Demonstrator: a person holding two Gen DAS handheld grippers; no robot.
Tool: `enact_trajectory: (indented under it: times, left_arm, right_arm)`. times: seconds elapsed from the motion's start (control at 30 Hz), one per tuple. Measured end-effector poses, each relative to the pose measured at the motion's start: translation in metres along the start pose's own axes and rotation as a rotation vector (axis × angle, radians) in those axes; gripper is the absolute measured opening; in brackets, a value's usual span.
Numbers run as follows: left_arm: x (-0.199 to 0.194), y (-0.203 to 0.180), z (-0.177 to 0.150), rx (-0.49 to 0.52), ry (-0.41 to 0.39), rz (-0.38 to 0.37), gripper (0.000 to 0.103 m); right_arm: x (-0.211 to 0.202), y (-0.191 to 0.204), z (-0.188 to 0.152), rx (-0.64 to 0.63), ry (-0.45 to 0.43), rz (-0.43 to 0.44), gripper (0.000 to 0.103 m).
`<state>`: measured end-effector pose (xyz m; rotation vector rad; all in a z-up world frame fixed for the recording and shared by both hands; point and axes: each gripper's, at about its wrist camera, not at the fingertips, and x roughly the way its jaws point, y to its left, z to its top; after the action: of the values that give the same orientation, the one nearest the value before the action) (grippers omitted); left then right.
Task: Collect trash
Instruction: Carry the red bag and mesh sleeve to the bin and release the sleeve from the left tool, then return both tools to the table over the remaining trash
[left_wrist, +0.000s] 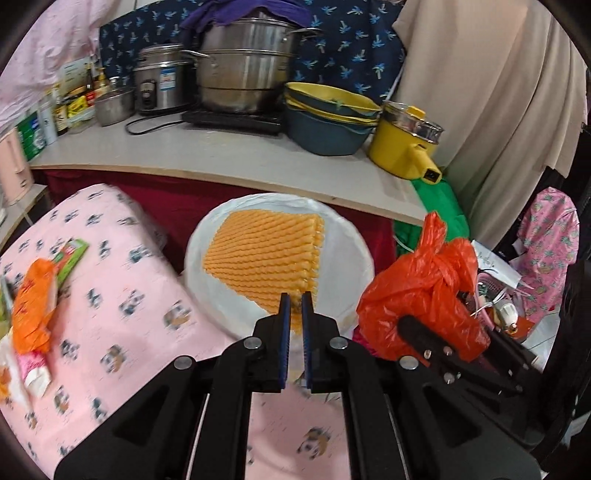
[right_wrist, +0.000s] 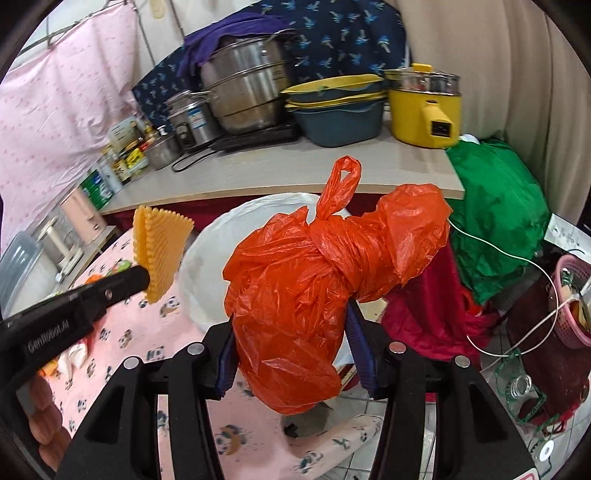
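Pink panda cloth (left_wrist: 122, 295) lower left, cluttered counter (left_wrist: 229, 155) above; left gripper (left_wrist: 295, 306) pinches orange foam net (left_wrist: 264, 254), right gripper (right_wrist: 291, 332) clamps orange bag (right_wrist: 303, 295).

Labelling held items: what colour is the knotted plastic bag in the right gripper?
Orange-red knotted plastic bag, clearest in the right wrist view.

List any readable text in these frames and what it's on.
"GenRobot.AI": white print on the side of the left gripper, in the right wrist view.
Labels on the rice cooker, the bottles and cans at the counter's left end, and the green packet on the pink cloth: too blurred to read.
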<state>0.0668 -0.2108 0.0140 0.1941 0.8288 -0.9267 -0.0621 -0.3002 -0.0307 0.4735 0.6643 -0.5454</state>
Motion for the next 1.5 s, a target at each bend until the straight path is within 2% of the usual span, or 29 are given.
enact_trajectory:
  times: [0.1, 0.17, 0.23, 0.33, 0.43, 0.6, 0.77, 0.97, 1.07, 1.1, 1.17, 1.3, 1.5]
  left_arm:
    - [0.021, -0.003, 0.013, 0.002, 0.027, -0.056, 0.007]
    - [0.033, -0.001, 0.018, -0.009, 0.032, -0.051, 0.008]
    - [0.043, 0.002, 0.021, -0.016, 0.030, -0.042, 0.028]
    - [0.051, 0.012, 0.021, -0.034, 0.031, -0.017, 0.050]
    - [0.052, 0.026, 0.020, -0.064, 0.034, 0.011, 0.060]
    - [0.044, 0.055, 0.015, -0.132, 0.021, 0.083, 0.060]
    - [0.030, 0.081, 0.010, -0.183, -0.008, 0.187, 0.060]
    - [0.016, 0.105, 0.003, -0.238, -0.019, 0.263, 0.060]
    - [0.011, 0.113, 0.000, -0.254, -0.020, 0.294, 0.061]
    - [0.009, 0.115, -0.001, -0.257, -0.020, 0.300, 0.062]
    - [0.005, 0.119, -0.004, -0.262, -0.021, 0.325, 0.071]
    - [-0.006, 0.124, -0.009, -0.268, -0.038, 0.371, 0.082]
    - [-0.026, 0.137, -0.020, -0.315, -0.047, 0.398, 0.083]
  right_arm:
    - [0.004, -0.012, 0.003, 0.019, -0.002, -0.018, 0.050]
    - [0.008, -0.016, 0.007, 0.022, -0.003, -0.024, 0.050]
    - [0.012, -0.017, 0.009, 0.023, 0.000, -0.024, 0.050]
    - [0.020, -0.014, 0.014, 0.014, 0.003, -0.018, 0.050]
    - [0.027, -0.009, 0.018, 0.002, 0.005, -0.012, 0.050]
    - [0.035, 0.006, 0.031, -0.019, -0.005, 0.005, 0.050]
    - [0.048, 0.027, 0.043, -0.053, -0.007, 0.025, 0.052]
    - [0.069, 0.052, 0.053, -0.091, 0.004, 0.036, 0.056]
    - [0.077, 0.062, 0.060, -0.102, 0.003, 0.026, 0.063]
    - [0.077, 0.064, 0.062, -0.104, -0.002, 0.022, 0.071]
    - [0.076, 0.070, 0.065, -0.108, -0.018, 0.016, 0.077]
    - [0.069, 0.081, 0.066, -0.110, -0.020, 0.030, 0.079]
    - [0.049, 0.106, 0.056, -0.157, -0.031, 0.073, 0.081]
